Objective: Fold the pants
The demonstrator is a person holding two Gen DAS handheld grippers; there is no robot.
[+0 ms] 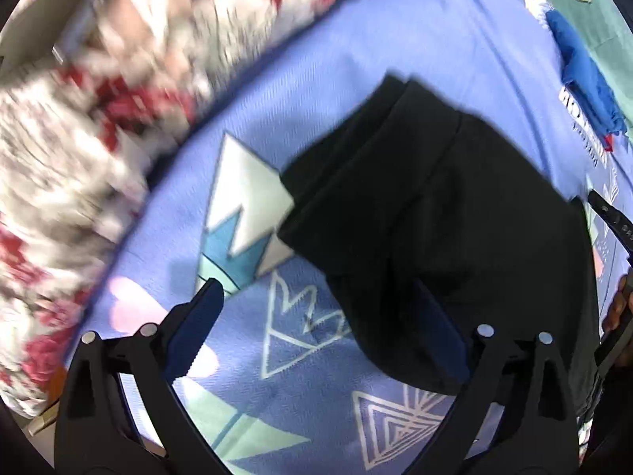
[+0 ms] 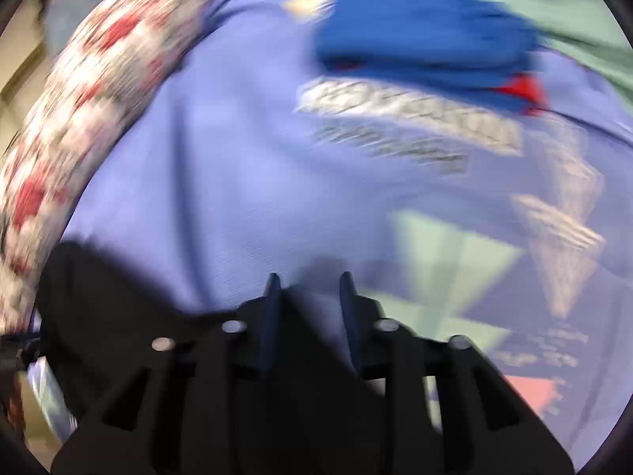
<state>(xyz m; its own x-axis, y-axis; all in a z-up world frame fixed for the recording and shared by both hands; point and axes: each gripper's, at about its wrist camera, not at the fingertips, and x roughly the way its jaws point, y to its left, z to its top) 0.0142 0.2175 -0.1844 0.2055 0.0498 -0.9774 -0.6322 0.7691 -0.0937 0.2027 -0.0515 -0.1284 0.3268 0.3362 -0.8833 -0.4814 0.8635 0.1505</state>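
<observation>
The black pants (image 1: 443, 213) lie folded on the lavender patterned bedsheet (image 1: 356, 79), to the right of centre in the left wrist view. My left gripper (image 1: 316, 297) is open wide, with its right finger (image 1: 439, 316) against the pants' near edge and its left finger over bare sheet. In the blurred right wrist view the pants (image 2: 118, 308) show as a dark mass at lower left. My right gripper (image 2: 308, 285) has its jaws a small gap apart, with dark cloth reaching up between their bases; whether it grips the cloth is unclear.
A red and white floral blanket (image 1: 99, 99) lies along the left, also in the right wrist view (image 2: 79, 118). A blue garment (image 1: 585, 79) lies at the far right on the sheet, seen again in the right wrist view (image 2: 427, 39). The other gripper's tip (image 1: 613, 221) shows at the right edge.
</observation>
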